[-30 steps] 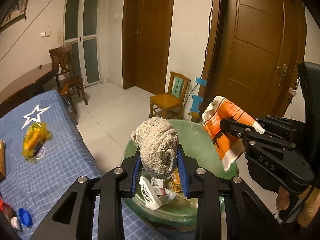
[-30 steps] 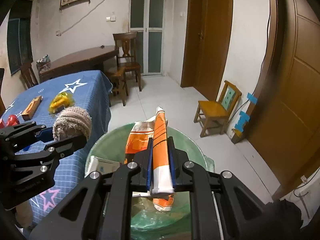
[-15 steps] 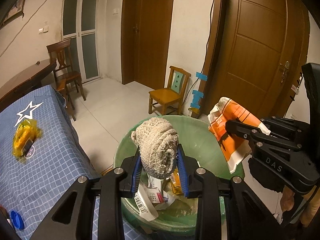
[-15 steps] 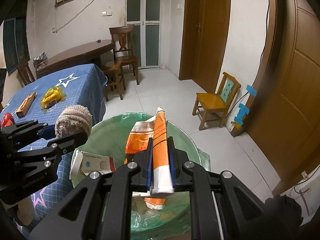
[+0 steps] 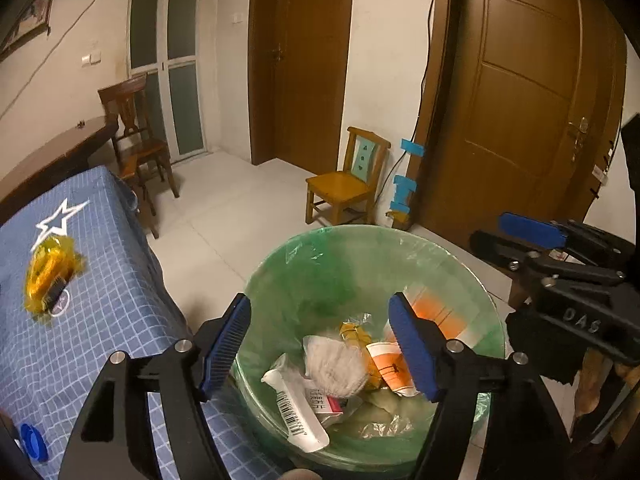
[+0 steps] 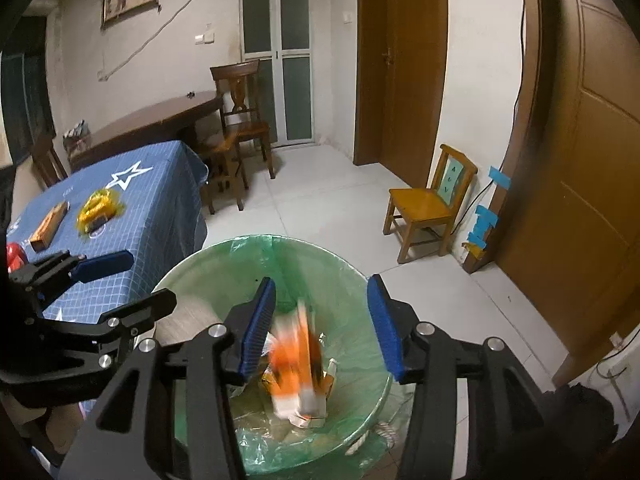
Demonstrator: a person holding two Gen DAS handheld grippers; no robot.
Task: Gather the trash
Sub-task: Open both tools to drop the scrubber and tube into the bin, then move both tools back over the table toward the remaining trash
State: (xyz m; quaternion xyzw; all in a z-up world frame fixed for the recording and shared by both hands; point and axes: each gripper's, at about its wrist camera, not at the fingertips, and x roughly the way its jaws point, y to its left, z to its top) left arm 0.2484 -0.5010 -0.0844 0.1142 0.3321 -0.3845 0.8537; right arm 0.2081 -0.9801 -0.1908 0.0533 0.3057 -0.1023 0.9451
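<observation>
A bin lined with a green bag (image 5: 316,264) (image 6: 224,264) stands on the floor beside the blue table. My left gripper (image 5: 320,340) hovers over it, jaws opening, nothing between them. The beige knitted ball (image 5: 334,364) lies inside on other trash, among a white barcode packet (image 5: 296,416) and orange-and-white wrappers (image 5: 390,368). My right gripper (image 6: 320,324) is over the bin too, jaws opening. The orange-and-white wrapper (image 6: 296,356) is blurred below them, falling free into the bin. Each gripper shows in the other's view: the right one (image 5: 520,240), the left one (image 6: 116,280).
The blue checked tablecloth (image 5: 100,320) (image 6: 160,200) holds a yellow wrapper (image 5: 48,280) (image 6: 98,206), a brown box (image 6: 48,226), a red item (image 6: 14,254) and a blue cap (image 5: 34,442). A small wooden chair (image 5: 344,188) (image 6: 428,204), dark chairs, a dark table and brown doors surround the tiled floor.
Both grippers went from shut to open. The knitted ball left the left gripper and lies in the bin. The orange wrapper left the right gripper and is dropping in.
</observation>
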